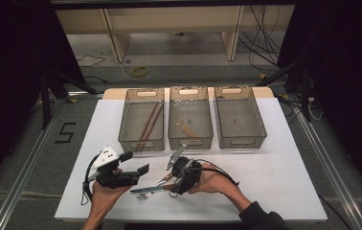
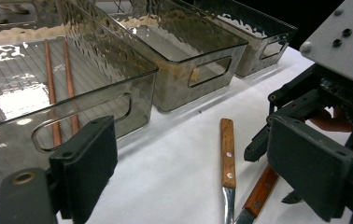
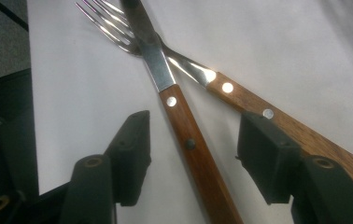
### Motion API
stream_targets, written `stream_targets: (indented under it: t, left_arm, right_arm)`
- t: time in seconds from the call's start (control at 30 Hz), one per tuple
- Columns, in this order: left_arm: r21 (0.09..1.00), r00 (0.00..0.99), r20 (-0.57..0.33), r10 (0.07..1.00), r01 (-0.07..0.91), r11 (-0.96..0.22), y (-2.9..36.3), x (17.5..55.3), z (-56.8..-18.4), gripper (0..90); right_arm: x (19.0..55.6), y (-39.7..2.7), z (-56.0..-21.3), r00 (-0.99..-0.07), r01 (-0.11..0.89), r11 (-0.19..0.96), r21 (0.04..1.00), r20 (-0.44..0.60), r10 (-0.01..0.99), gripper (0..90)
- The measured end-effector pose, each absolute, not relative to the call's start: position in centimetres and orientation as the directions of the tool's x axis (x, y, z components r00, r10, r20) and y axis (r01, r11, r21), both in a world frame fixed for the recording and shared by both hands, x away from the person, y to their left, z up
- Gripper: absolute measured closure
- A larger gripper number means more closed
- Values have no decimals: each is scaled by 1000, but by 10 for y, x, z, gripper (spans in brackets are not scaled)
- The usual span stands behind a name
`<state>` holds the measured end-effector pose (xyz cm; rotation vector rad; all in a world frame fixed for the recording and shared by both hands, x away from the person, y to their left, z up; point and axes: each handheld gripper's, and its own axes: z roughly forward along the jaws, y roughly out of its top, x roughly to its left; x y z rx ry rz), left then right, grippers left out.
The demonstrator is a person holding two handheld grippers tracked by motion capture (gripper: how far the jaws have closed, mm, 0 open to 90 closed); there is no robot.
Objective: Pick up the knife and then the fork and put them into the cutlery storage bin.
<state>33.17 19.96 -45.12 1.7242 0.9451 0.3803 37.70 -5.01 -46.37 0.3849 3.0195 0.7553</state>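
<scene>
A wooden-handled knife (image 3: 158, 65) lies crossed over a wooden-handled fork (image 3: 240, 95) on the white table near its front edge. My right gripper (image 3: 193, 130) is open, one jaw on each side of the knife handle, and the pads do not touch it. The fork handle runs under its right jaw. In the high view the right gripper (image 1: 172, 184) points down-left at the knife (image 1: 145, 190) and fork (image 1: 162, 182). My left gripper (image 1: 135, 163) hovers just left of them, open with nothing between its jaws. From the left gripper (image 2: 198, 158) I see both handles and the right gripper (image 2: 324, 93).
Three smoky plastic bins stand in a row at the back. The left bin (image 1: 141, 143) holds two brown chopsticks (image 1: 149, 122). A wooden-handled utensil (image 1: 186, 128) lies in the middle bin (image 1: 190, 140). Nothing lies in the right bin (image 1: 240, 139). Dark floor borders the table (image 1: 275, 172).
</scene>
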Motion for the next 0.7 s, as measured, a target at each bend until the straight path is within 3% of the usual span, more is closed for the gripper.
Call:
stream_targets:
  t: [0.7]
  left_arm:
    - [908,637,-194,746,405,-110,199,331,-452,156]
  right_arm:
    - [372,-37,-473,-982,167,903,397,-11,186,640]
